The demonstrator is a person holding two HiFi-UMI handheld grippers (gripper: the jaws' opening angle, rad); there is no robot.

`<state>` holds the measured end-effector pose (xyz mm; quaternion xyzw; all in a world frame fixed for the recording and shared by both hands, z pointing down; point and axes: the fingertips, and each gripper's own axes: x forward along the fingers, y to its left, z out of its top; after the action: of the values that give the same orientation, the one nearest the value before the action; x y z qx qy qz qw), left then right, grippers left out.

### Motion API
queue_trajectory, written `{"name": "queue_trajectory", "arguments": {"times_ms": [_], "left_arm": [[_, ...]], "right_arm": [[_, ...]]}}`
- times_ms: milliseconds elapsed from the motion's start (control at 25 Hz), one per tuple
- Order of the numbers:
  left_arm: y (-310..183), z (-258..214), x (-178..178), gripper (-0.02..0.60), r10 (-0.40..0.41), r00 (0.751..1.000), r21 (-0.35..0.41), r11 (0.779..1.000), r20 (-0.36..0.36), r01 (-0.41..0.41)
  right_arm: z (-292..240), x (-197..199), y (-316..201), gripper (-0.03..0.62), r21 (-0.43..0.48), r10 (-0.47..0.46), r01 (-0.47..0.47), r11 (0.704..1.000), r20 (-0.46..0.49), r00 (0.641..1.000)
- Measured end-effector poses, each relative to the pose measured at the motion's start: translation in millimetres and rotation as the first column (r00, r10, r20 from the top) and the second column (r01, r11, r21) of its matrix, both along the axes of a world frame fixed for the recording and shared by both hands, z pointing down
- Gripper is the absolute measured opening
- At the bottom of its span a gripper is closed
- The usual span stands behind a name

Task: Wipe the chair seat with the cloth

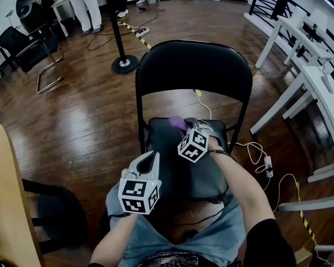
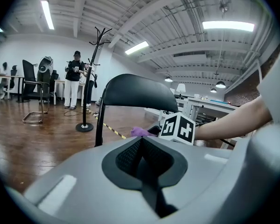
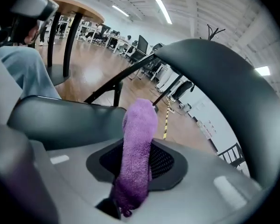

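Note:
A black folding chair stands in front of me, its padded seat (image 1: pixel 172 174) low in the head view and its backrest (image 1: pixel 193 65) behind. A purple cloth (image 1: pixel 178 122) lies on the rear part of the seat, and my right gripper (image 1: pixel 189 129) is shut on it. In the right gripper view the cloth (image 3: pixel 136 157) sticks out between the closed jaws, with the backrest (image 3: pixel 224 92) arching above. My left gripper (image 1: pixel 153 157) is shut and empty, held over the seat's front left. In the left gripper view the left gripper (image 2: pixel 142 146) faces the backrest (image 2: pixel 135 91) and the cloth (image 2: pixel 141 131).
A coat stand's round base (image 1: pixel 124 65) sits on the wood floor behind the chair. White tables (image 1: pixel 314 71) line the right side, with cables (image 1: pixel 261 156) on the floor beside them. A wooden tabletop (image 1: pixel 5 199) is at my left. Black chairs (image 1: pixel 36 49) and a standing person (image 1: pixel 84 4) are far back.

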<state>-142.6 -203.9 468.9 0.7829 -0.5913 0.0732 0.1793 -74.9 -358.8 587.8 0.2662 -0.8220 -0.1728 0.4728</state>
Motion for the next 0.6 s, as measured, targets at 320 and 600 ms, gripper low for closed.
{"name": "queue_trajectory", "arguments": {"times_ms": [320, 600], "left_arm": [[-13.9, 26.2, -1.9, 0.005, 0.027, 0.999, -0.051, 0.998, 0.027, -0.026], [-14.6, 30.6, -3.3, 0.005, 0.016, 1.000, -0.067, 0.998, 0.023, -0.014]], "right_arm": [[36.0, -3.0, -47.9, 0.109, 0.022, 0.015, -0.014, 1.000, -0.068, 0.998], [58.5, 0.6, -39.4, 0.108, 0.009, -0.018, 0.019, 1.000, -0.124, 0.992]]}}
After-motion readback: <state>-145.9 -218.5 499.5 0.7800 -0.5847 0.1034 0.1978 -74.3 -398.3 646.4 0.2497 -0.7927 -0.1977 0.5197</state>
